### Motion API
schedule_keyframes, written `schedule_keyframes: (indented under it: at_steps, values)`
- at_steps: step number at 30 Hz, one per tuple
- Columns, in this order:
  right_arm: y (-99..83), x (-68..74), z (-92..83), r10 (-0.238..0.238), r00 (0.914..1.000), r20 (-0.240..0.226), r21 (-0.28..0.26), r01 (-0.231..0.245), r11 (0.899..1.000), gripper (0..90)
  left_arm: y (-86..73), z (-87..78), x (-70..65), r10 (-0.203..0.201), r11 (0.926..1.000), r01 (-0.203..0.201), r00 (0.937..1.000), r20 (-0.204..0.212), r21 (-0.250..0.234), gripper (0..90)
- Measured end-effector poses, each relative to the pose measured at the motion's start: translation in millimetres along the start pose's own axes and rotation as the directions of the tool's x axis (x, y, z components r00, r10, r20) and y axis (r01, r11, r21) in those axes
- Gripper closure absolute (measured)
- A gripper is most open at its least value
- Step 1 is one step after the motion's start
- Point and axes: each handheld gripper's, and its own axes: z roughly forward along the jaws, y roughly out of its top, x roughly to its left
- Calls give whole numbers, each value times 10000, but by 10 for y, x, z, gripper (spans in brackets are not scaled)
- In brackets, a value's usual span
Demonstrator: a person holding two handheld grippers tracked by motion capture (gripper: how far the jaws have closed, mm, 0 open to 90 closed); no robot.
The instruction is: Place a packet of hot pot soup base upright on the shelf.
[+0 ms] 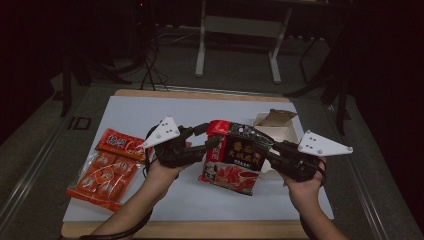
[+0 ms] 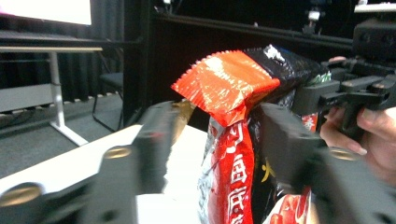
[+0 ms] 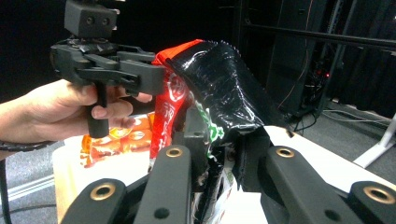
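A red and black instant noodle packet (image 1: pixel 235 157) is held up above the white table top (image 1: pixel 200 202) between both grippers. My right gripper (image 1: pixel 270 152) is shut on the packet's right edge; in the right gripper view its jaws (image 3: pixel 224 140) pinch the crumpled black film (image 3: pixel 215 79). My left gripper (image 1: pixel 210 136) is at the packet's upper left corner. In the left gripper view its jaws (image 2: pixel 219 121) stand apart around the red crimped edge (image 2: pixel 233 93), with a white gap on the left side. Each gripper view also shows the other gripper (image 2: pixel 327 93) (image 3: pixel 135 72) in a hand.
An open cardboard box (image 1: pixel 275 125) sits behind the packet at the right. Two orange snack packs (image 1: pixel 120 143) (image 1: pixel 100 177) lie on the table's left side. A desk frame (image 1: pixel 240 30) stands on the dark floor beyond the table.
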Motion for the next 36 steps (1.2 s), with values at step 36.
schedule_keyframes:
  at_steps: [36]
  values:
    - [229, -799, -353, -299, 9830, 1810, -104, 323, 9994, 778, -555, -458, 174, -701, 9860, 860, 9911, -1131, 1429, 23]
